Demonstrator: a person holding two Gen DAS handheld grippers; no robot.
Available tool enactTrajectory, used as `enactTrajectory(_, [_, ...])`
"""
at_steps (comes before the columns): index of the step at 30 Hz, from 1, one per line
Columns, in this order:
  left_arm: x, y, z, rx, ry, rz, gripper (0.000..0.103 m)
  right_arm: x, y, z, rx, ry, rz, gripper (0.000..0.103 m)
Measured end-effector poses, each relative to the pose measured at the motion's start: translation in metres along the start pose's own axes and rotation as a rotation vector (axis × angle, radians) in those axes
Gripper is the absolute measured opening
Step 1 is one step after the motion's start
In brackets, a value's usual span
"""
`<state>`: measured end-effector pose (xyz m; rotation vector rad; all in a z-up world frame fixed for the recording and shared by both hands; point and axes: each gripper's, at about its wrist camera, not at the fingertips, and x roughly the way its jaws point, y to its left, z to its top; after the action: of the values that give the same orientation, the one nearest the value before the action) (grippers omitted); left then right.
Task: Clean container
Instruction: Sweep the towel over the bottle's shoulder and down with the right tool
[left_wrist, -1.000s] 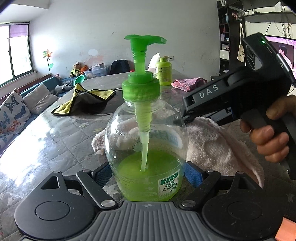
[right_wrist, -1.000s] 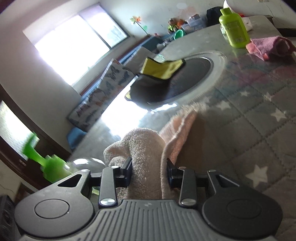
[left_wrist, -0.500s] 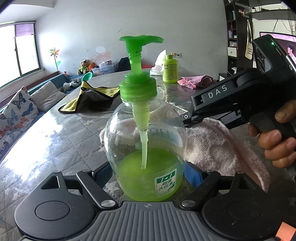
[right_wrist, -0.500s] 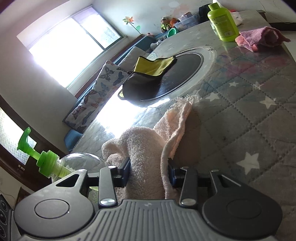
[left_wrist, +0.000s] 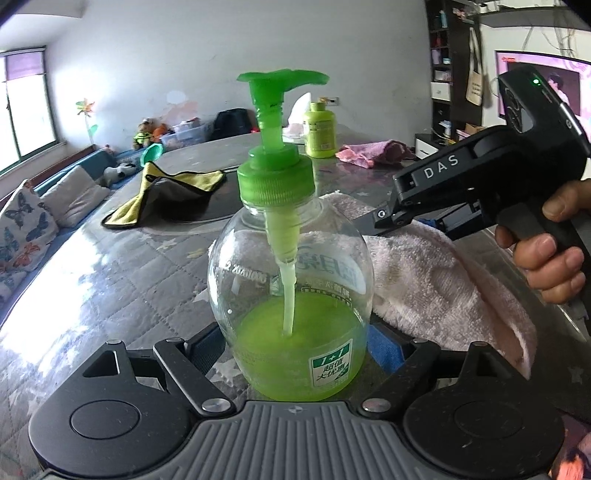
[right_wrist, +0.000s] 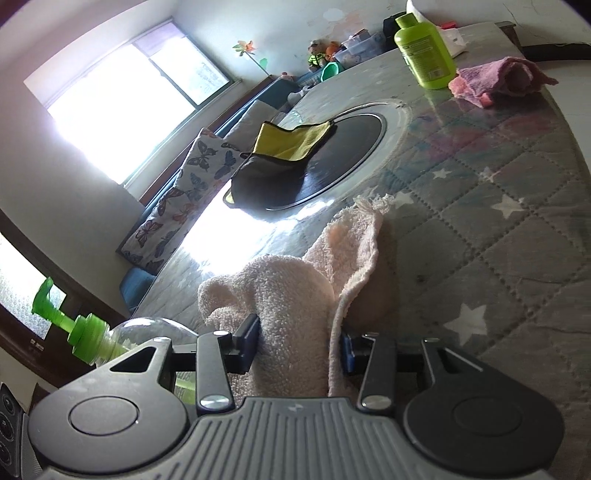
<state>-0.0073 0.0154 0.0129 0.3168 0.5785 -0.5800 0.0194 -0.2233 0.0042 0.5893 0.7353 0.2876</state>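
From the left wrist, the left gripper (left_wrist: 295, 350) clamps the clear green-pump soap bottle (left_wrist: 291, 280), now held more upright, pink terry towel (left_wrist: 436, 273) behind it at right. From the right wrist, the right gripper (right_wrist: 299, 345) pinches that towel, swung farther from the bottle; wiping seems paused.

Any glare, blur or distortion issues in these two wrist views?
Right wrist: the window is blown out and a white glare patch sits on the table beside the pink towel. Left wrist: the pump bottle is sharp except its slightly smeared nozzle top; fisheye bends the table edge. Both views: strong barrel curvature.
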Motion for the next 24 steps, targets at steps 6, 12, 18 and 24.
enactTrajectory(6, [-0.007, -0.007, -0.002, -0.074, -0.011, 0.055, 0.088, -0.001, 0.004, 0.001, -0.014, -0.006, -0.010, 0.045])
enactTrajectory(12, [-0.007, -0.009, -0.003, -0.118, 0.009, 0.092, 0.092, -0.003, 0.008, 0.003, -0.027, -0.014, -0.016, 0.048])
enactTrajectory(18, [0.001, -0.009, -0.006, -0.122, 0.029, 0.078, 0.088, -0.007, 0.010, 0.005, -0.039, -0.022, -0.009, 0.054])
enactTrajectory(24, [0.004, -0.007, -0.008, -0.108, 0.033, 0.053, 0.083, -0.003, 0.011, 0.002, -0.057, -0.006, -0.014, 0.056])
